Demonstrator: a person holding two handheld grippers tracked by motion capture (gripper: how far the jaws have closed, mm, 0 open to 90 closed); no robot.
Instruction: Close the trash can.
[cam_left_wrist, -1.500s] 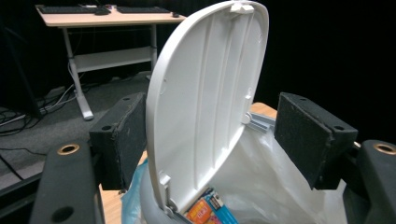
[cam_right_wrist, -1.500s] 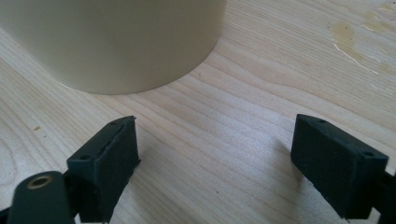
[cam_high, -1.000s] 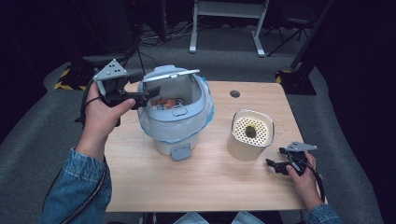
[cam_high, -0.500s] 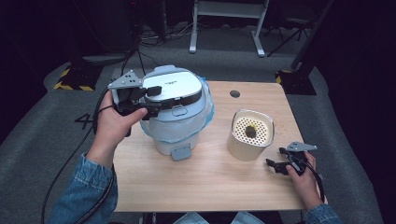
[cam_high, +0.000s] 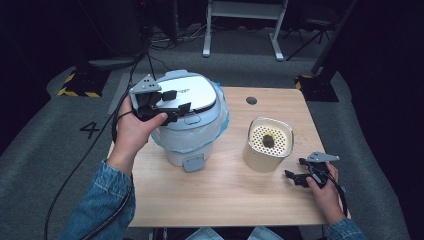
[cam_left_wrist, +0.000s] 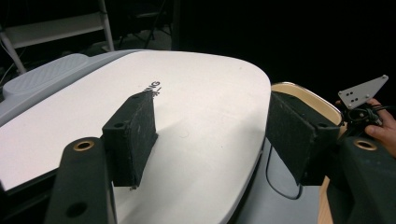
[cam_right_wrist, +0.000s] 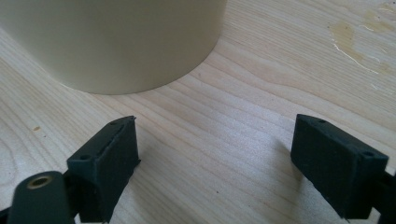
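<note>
High view shows the left gripper (cam_high: 175, 100), fingers spread and just closing with nothing pinched, resting over the rice cooker lid's (cam_high: 195, 92) left edge.

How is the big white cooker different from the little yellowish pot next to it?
The cooker is bigger and white with pale blue sides; the pot is smaller and cream all over. The cooker's lid is shut and smooth; the pot's top is a sheet full of tiny holes. The left gripper hovers over the cooker; nothing touches the pot. Both stand upright on the table.

One rice cooker (cam_high: 192, 117); one cream canister (cam_high: 267, 145); two hand-held grippers (cam_high: 170, 106) (cam_high: 300, 172); apparently one table (cam_high: 225, 200).
</note>
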